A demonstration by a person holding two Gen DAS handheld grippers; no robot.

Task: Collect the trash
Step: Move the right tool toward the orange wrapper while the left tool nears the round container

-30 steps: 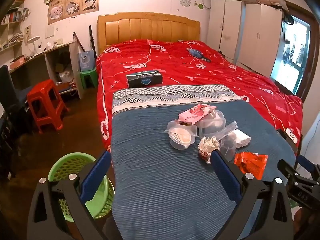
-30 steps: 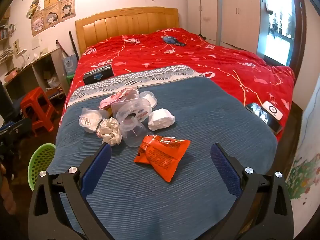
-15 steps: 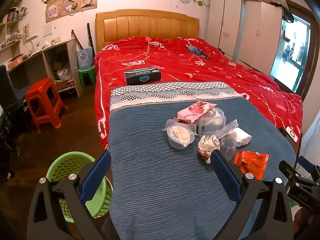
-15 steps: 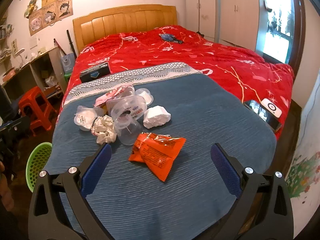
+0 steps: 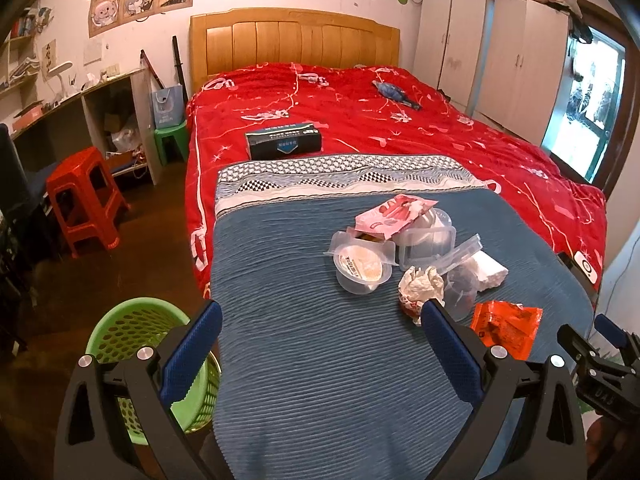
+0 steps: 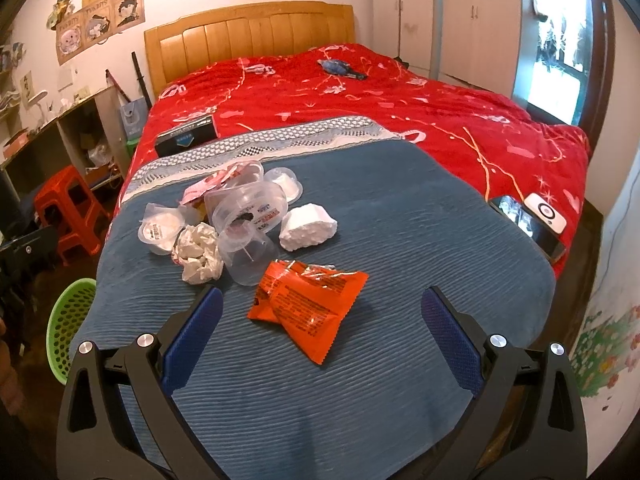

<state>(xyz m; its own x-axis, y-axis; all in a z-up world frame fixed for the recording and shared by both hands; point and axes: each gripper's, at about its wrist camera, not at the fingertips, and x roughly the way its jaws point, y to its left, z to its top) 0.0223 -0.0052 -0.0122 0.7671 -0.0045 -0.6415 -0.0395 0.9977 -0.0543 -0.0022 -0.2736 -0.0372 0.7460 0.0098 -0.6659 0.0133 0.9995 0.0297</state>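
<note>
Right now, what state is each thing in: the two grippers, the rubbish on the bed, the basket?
Left gripper: open, holding nothing.
Right gripper: open, holding nothing.
Orange wrapper: crumpled, lying flat on the blue blanket.
Paper ball: crumpled, against the clear cups.
Clear cup: tipped on its side.
Sealed cup: upright, lid on.
Green basket: upright on the floor beside the bed.

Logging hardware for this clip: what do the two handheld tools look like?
Both match: the left tool and right tool have black angular frames with triangular cutouts, silver round bolts near the joints, and two fingers faced with blue pads. The left view shows white lettering on the right tool's black body. No cables or sleeves visible.
</note>
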